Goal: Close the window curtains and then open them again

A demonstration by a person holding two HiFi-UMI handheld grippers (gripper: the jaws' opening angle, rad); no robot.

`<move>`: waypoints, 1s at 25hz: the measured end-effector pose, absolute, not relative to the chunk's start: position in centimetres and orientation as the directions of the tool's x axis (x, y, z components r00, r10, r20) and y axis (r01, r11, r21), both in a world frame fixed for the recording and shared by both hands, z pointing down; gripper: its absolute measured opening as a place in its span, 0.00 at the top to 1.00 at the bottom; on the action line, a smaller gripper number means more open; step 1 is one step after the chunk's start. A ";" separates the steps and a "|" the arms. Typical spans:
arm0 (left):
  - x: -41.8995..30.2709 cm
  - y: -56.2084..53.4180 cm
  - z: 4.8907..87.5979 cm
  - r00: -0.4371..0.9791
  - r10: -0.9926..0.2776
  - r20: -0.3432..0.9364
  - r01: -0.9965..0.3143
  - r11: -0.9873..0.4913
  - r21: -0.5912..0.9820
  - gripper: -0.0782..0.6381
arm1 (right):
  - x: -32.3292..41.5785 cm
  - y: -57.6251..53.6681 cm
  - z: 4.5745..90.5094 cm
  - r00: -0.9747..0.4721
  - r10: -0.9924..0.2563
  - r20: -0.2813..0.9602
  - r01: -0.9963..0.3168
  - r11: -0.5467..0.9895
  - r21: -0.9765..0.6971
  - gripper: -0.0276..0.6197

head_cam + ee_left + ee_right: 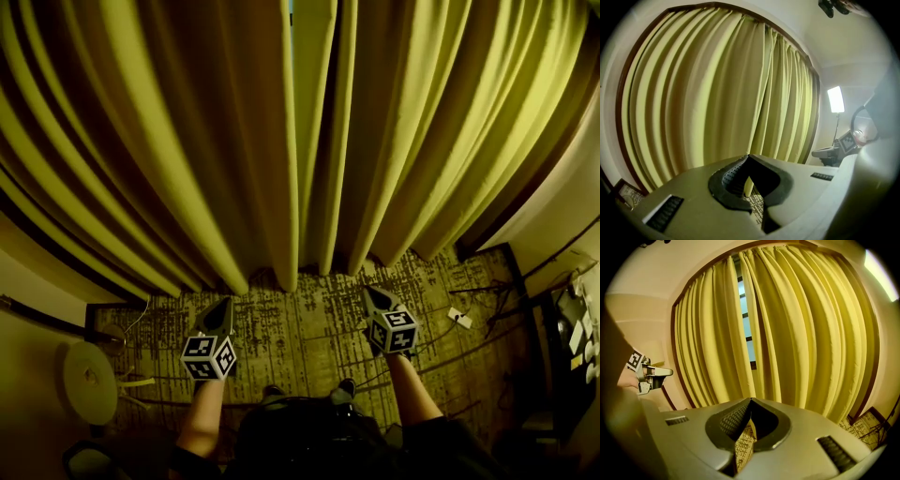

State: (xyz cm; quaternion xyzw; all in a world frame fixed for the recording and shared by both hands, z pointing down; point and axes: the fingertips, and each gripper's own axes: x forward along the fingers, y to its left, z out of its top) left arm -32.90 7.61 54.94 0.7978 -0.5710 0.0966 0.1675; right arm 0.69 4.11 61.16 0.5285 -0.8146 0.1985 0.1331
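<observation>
Curtains [187, 141] drawn, thin gap [743, 301] at centre.
Left gripper [225, 304] and right gripper [371, 294]: my jaws pressed together, empty.

Indoor living space, likely a home or hotel room. Floor-length yellow-green curtains [187, 141] hang over a dark-framed window [744, 310]. Patterned carpet [309, 328], cream walls [651, 282], a lit panel lamp [836, 99] on a stand, loose cables [511, 291].
</observation>
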 end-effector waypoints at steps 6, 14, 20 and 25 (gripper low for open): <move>-35.8 6.7 54.3 0.386 -0.861 0.330 -0.923 -0.358 0.144 0.89 | -4.7 3.8 59.9 -0.396 -0.832 0.389 -0.918 0.361 -0.162 0.95; -36.6 4.4 53.4 0.424 -0.851 0.310 -0.905 -0.394 0.157 0.89 | -8.2 2.4 58.7 -0.405 -0.828 0.389 -0.914 0.383 -0.136 0.95; -35.5 0.7 52.9 0.415 -0.863 0.288 -0.910 -0.388 0.148 0.89 | -8.3 -2.4 56.8 -0.414 -0.846 0.336 -0.910 0.399 -0.116 0.91; -32.1 -3.0 51.8 0.429 -0.860 0.276 -0.903 -0.406 0.139 0.89 | -8.0 -8.5 51.3 -0.436 -0.873 0.219 -0.900 0.424 -0.099 0.87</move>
